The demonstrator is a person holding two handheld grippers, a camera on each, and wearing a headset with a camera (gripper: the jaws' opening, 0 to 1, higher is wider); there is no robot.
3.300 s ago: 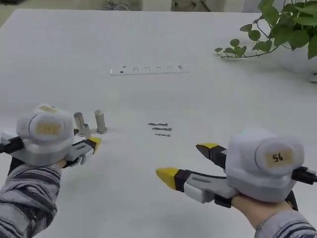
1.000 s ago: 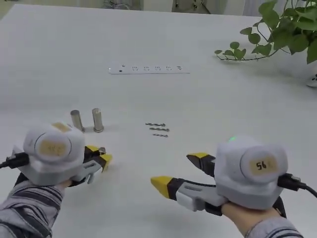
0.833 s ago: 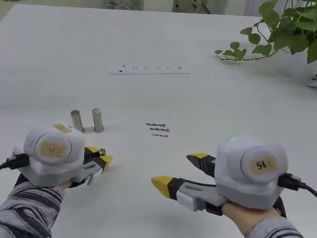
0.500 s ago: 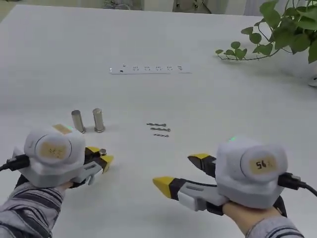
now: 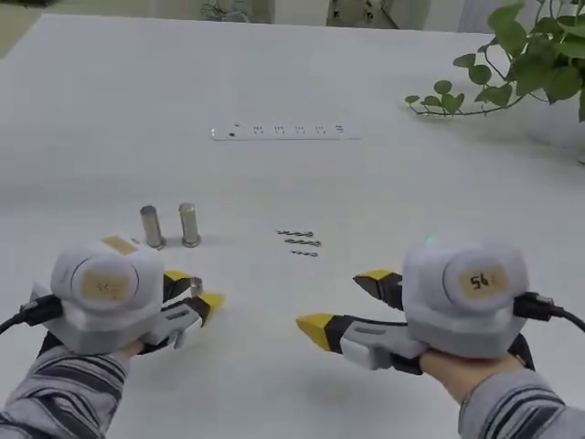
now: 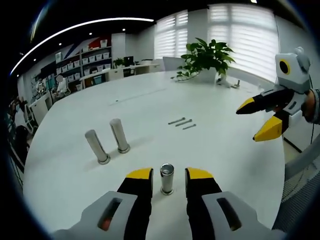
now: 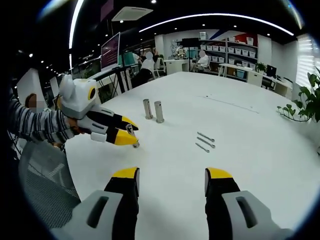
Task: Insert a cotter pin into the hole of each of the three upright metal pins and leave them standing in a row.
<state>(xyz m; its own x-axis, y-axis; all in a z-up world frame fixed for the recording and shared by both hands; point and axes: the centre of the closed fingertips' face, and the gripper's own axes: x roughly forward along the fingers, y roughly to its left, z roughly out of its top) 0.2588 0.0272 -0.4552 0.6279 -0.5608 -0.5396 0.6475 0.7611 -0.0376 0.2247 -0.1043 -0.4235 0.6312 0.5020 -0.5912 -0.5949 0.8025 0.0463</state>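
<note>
Left gripper (image 5: 194,286) ajar, right gripper (image 5: 336,300) wide

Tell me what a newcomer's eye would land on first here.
Two white, yellow-tipped grippers dominate the near end of the table. The left gripper straddles one upright metal pin with small gaps on either side, and the right gripper gapes wide open. Beyond them stand two more pins side by side, with three cotter pins lying to their right.

I work in an open-plan office: a long white table (image 5: 411,183) carries a white plastic power strip (image 5: 284,132) and a leafy green potted plant (image 6: 205,52), with slatted window blinds (image 6: 240,35), stocked wall shelves (image 7: 220,50) and a dark flat monitor (image 7: 111,50) around it.
</note>
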